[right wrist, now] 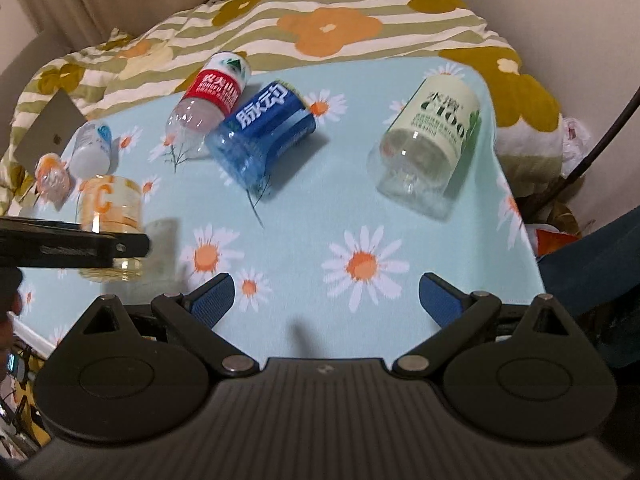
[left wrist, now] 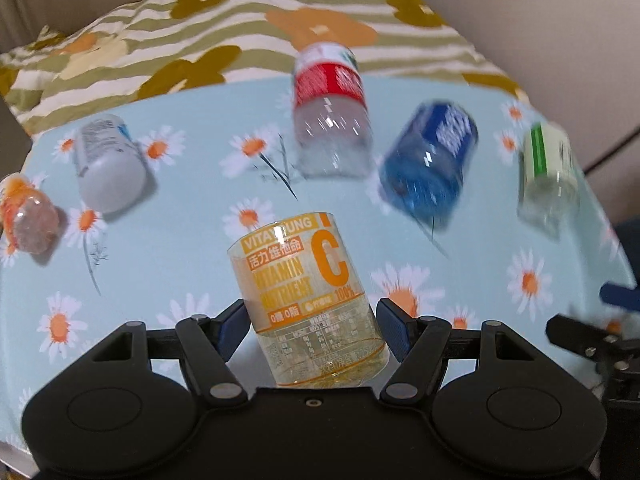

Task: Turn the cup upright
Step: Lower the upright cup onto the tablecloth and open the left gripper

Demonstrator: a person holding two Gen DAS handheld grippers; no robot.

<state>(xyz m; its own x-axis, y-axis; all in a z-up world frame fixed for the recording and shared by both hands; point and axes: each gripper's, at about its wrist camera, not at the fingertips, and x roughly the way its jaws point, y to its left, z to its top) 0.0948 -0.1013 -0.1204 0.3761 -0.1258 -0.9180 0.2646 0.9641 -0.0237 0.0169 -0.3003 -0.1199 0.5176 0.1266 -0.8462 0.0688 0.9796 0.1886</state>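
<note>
Yellow plastic with orange lettering fills the space between my left tool's fingers — the vitamin C cup stands on the daisy-print table, tilted a little, its printing right way up and its rim at the top. By my judgement this one is as good as flipped; what remains is to back away and leave it standing. The blue pads sit just beside the cup's walls on either side, and I can see a sliver of gap at each, so I take the left tool as released rather than clamped.

My right tool hangs spread wide over bare cloth, holding nothing, well apart from that cup. Further back other cut-down bottles lie on their sides — a red-labelled one, a blue one, a pale green one, a grey-white one and a small orange one. If they belong to the job, most of it is still ahead.
</note>
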